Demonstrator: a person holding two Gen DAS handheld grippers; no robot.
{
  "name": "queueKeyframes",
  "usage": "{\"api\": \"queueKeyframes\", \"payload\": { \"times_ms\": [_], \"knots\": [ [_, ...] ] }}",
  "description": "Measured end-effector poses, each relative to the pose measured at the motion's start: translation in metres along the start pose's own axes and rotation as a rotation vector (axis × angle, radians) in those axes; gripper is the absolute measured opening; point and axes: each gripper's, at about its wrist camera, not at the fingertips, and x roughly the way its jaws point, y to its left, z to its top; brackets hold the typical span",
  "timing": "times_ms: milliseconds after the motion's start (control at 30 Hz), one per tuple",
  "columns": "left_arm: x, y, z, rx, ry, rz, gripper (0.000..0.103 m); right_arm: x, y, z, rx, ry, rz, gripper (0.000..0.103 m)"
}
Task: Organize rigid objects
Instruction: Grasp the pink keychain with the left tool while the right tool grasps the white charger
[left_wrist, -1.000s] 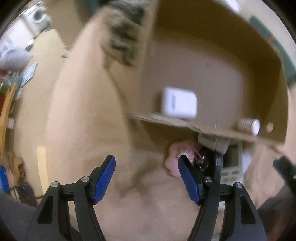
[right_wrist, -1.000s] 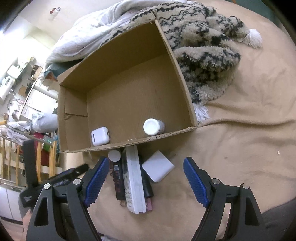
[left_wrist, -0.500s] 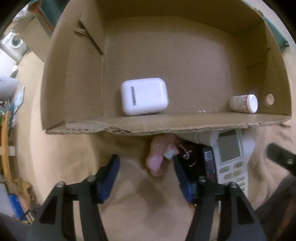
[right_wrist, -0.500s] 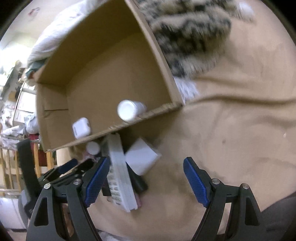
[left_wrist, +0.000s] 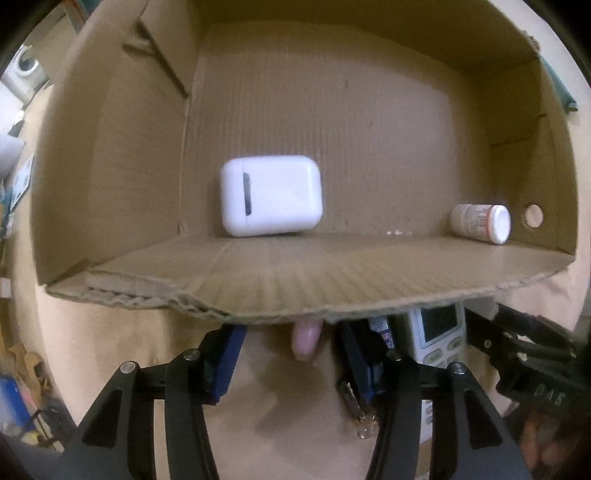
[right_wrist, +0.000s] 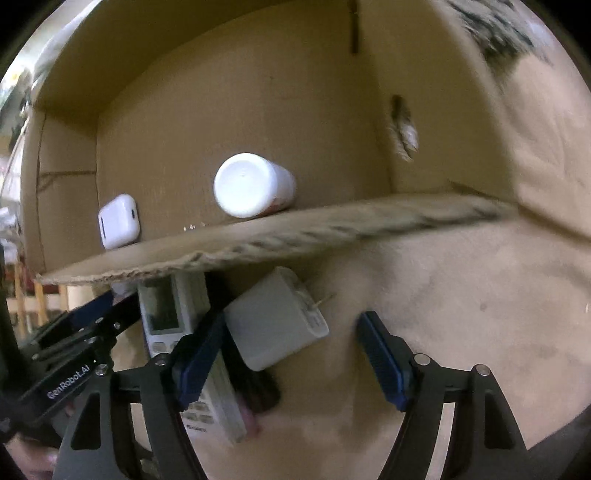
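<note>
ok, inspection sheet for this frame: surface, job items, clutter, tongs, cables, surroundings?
Surface: tan bedcover, rumpled.
Job items: cardboard box open; white case and pill bottle, lying on its side, inside. Outside by the near wall: charger, remote, pink item, a dark item partly hidden.
Clutter: patterned blanket beyond the box.
Tongs: left tongs closing, pink item between, pads not pressing it; right tongs closing, charger between, not yet gripped.
Cables: nothing seen.
Surroundings: washing machine far left, blurred room items.
</note>
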Motion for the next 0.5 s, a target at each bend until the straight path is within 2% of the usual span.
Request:
{"api": "queueKeyframes", "payload": {
  "times_ms": [33, 100, 200, 300, 367, 500],
  "knots": [
    [-0.001, -0.001, 0.000, 0.016, -0.005, -0.001, 0.040, -0.001, 0.002, 0.000, -0.018, -0.012, -0.005, 0.078],
    [-0.001, -0.005, 0.001, 0.030, 0.006, -0.037, 0.021, -0.004, 0.008, 0.000, -0.049, -0.019, 0.010, 0.059],
    [-0.006, 0.005, -0.001, 0.007, -0.007, -0.008, 0.021, -0.005, 0.009, -0.002, -0.049, -0.026, 0.004, 0.058],
    [-0.015, 0.026, -0.003, -0.074, -0.018, 0.023, 0.021, -0.012, 0.001, -0.003, 0.004, -0.044, 0.011, 0.057],
    [-0.023, 0.041, -0.006, -0.114, -0.038, 0.072, 0.021, -0.019, -0.005, -0.003, 0.034, -0.065, 0.015, 0.057],
    [-0.019, 0.051, -0.008, -0.146, -0.007, 0.077, 0.021, -0.015, -0.014, -0.002, 0.090, -0.023, 0.067, 0.059]
  ]
}}
